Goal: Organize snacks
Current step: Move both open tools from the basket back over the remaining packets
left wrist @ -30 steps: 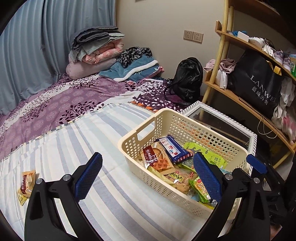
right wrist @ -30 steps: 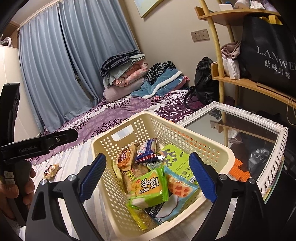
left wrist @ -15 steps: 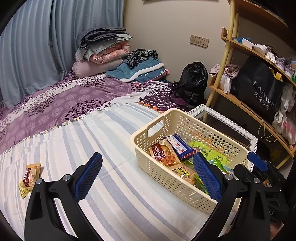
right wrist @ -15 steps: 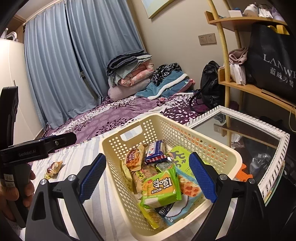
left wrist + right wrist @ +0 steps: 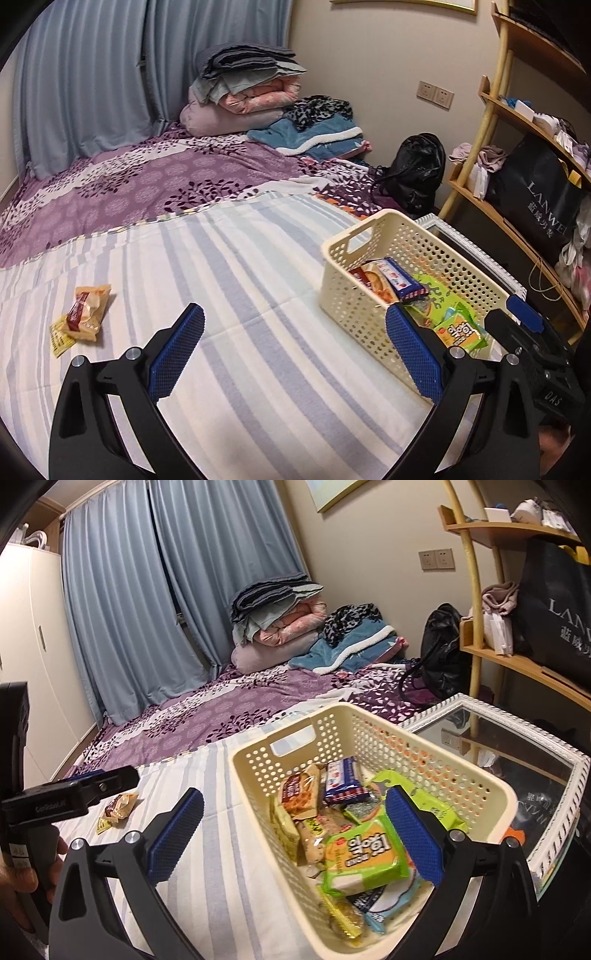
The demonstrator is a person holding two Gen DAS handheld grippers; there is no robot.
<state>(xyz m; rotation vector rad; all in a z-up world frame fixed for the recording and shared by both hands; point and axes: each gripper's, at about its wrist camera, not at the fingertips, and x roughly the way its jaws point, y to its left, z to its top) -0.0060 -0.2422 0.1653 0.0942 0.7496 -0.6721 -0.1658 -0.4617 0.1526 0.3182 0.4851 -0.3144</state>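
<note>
My left gripper [image 5: 291, 354] has swung away from the basket [image 5: 354, 295] toward the loose snack packet [image 5: 86, 312] on the striped bed cover [image 5: 240, 295], fingers wide and empty, angled down. My right gripper [image 5: 293, 832] has just opened fully, fingers straddling the basket's near wall, gripping nothing; the other snacks lie inside.

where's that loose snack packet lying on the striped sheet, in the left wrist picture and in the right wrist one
Left wrist: the loose snack packet lies at the left edge on the striped sheet, left of the left gripper.
Right wrist: the packet sits left of centre, just under the tip of the other gripper.
Shared landmark: the cream basket stands to the right of the packet in both views.
</note>
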